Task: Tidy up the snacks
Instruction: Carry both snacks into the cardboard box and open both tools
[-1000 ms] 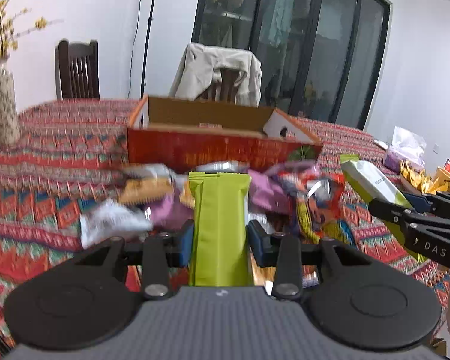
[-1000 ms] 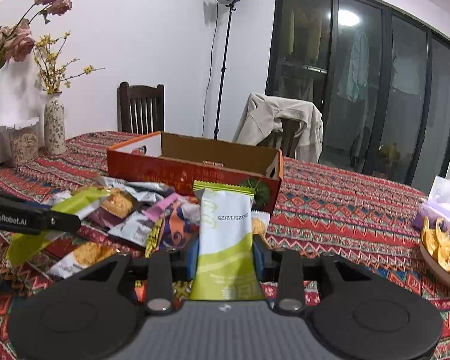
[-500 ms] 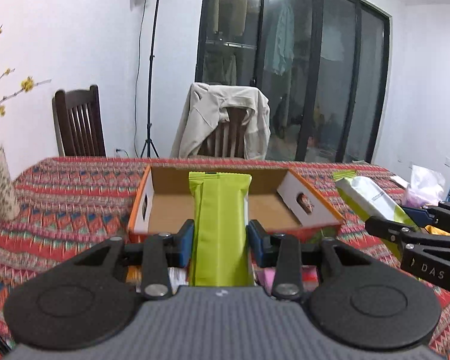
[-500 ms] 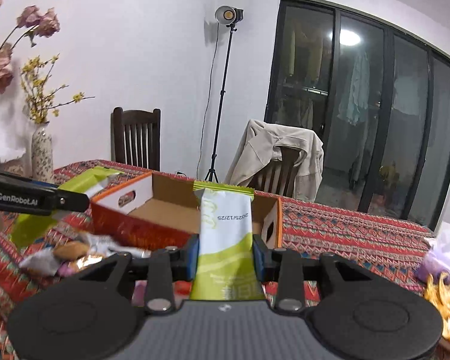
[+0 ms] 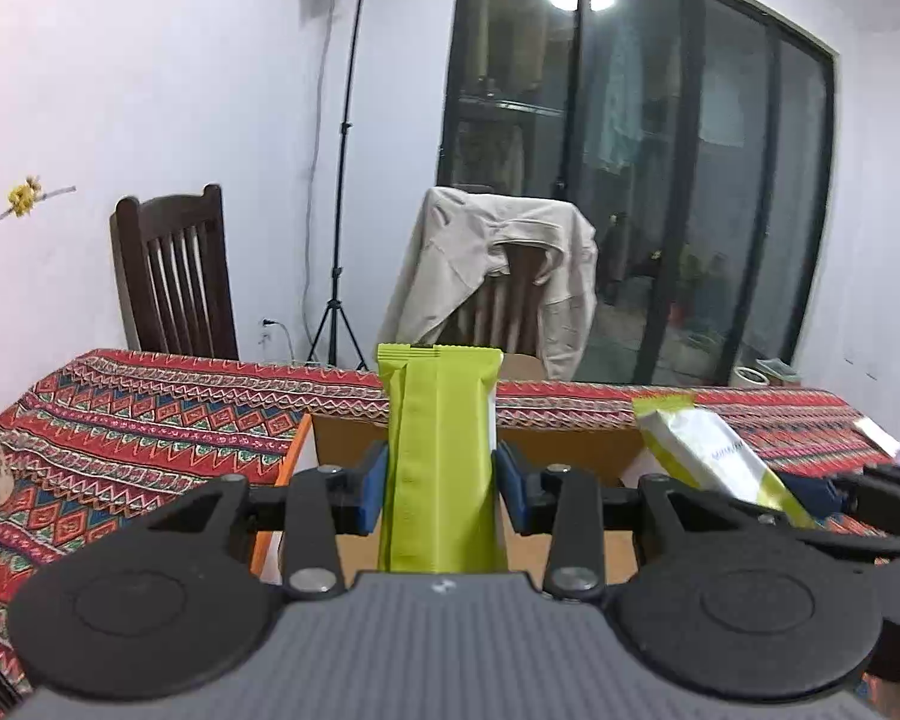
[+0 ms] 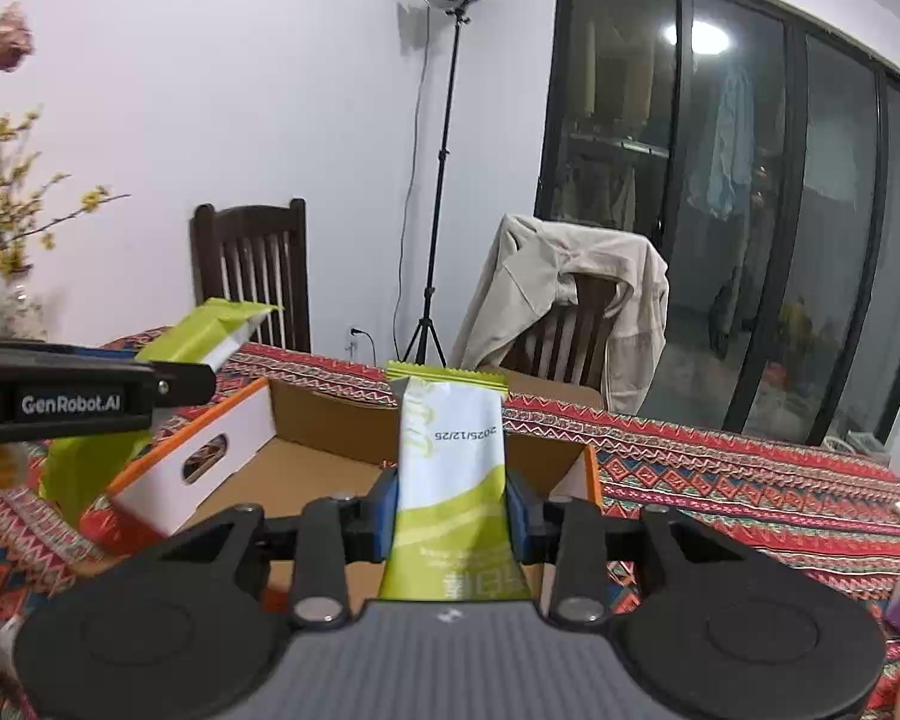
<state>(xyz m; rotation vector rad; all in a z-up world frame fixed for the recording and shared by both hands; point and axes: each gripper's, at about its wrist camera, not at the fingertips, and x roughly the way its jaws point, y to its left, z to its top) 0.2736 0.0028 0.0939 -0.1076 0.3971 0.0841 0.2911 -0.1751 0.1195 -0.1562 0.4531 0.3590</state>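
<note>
Two claws are in view, each clamped on one snack packet. The left claw (image 5: 438, 480) grips a plain lime-green foil snack packet (image 5: 438, 450) between its blue pads, the packet standing upright with its crimped top edge uppermost. The right claw (image 6: 450, 510) is clenched on a white-and-green foil snack packet (image 6: 450, 456) printed with a date, also upright. Both packets are held in the air over the one open cardboard box with orange outer walls and white end panels (image 6: 306, 474), which sits on the table covered with a red patterned cloth (image 6: 720, 468), near its far edge. The part of the box floor that shows is bare brown cardboard. Each camera also catches the other claw and its packet at the side of its view. Beyond the far edge of the table stand two dark wooden chairs: one bare (image 5: 174, 276), one draped with a beige jacket (image 5: 498, 270). One lamp on a tripod stand (image 5: 342, 180) rises between them.
</note>
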